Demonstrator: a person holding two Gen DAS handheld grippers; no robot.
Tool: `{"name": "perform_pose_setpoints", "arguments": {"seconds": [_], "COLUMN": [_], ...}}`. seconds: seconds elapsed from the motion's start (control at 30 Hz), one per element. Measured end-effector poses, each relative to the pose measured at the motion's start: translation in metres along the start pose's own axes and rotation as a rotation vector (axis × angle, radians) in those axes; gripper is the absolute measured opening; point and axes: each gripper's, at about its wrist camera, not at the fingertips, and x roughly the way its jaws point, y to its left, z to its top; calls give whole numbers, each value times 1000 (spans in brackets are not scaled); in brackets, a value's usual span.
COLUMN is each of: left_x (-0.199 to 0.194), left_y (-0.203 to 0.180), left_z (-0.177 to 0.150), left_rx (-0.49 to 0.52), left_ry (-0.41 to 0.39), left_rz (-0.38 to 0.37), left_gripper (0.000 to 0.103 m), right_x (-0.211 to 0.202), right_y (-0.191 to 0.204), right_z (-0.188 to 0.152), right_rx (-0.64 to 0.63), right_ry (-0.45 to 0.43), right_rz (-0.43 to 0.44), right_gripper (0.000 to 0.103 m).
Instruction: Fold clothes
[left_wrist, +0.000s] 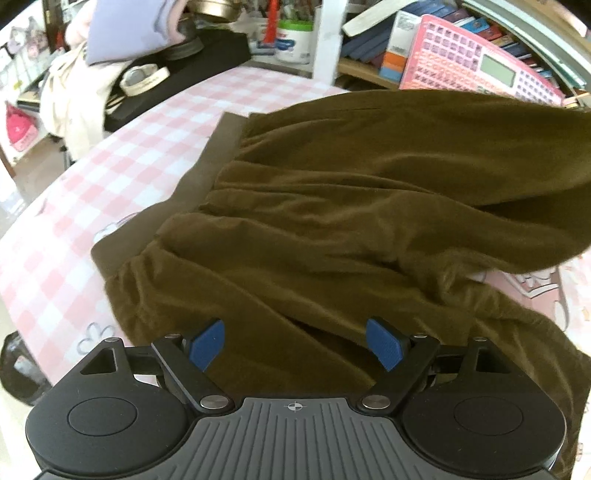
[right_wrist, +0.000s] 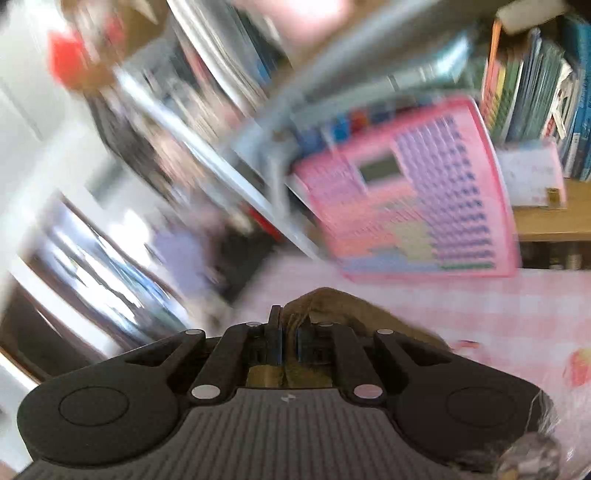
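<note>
Right gripper pinches brown cloth, apparently the garment spread on the checked table; left gripper hangs open above it. A thin pinch could slip mid-swing.

The right wrist view is smeared by motion across its whole upper half: from nine to twelve o'clock the shelves and windows run into streaks, and a red blob at eleven cannot be named. The pink plastic keypad toy with a small grey screen at two o'clock is soft — its key labels unreadable. The crumpled olive-brown cotton garment is mostly hidden behind the black two-finger right gripper, only a bunched fold showing.

In the left wrist view that garment runs off the edge at three and five o'clock, covering much of the pink-and-white checked tablecloth.
</note>
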Motion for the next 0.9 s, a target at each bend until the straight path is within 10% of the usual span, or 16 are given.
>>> {"name": "perform_pose_setpoints", "arguments": {"seconds": [0.13,0.23,0.3,0.73,0.9], "left_x": [-1,-5,-9,11,53], "left_y": [-3,-2,0,25,23], "left_z": [0,0,-1,64,123], "left_rx": [15,13,9,8,33], "left_ry": [-4,-10,-17,-137,-150], "left_rz": [-12,-3,9,12,-74], "left_gripper": [87,87,87,86,55], "right_x": [5,35,41,34,32], "right_y": [-36,-80,-96,-70,-63], "right_z": [0,-3,-6,-111,-137], "right_rx": [193,192,162,-295,-425], "right_ry": [-133,-46,-4,296,324], "right_rz": [-362,-606,-698,-870,-992], "right_gripper": [11,37,36,23,18]}}
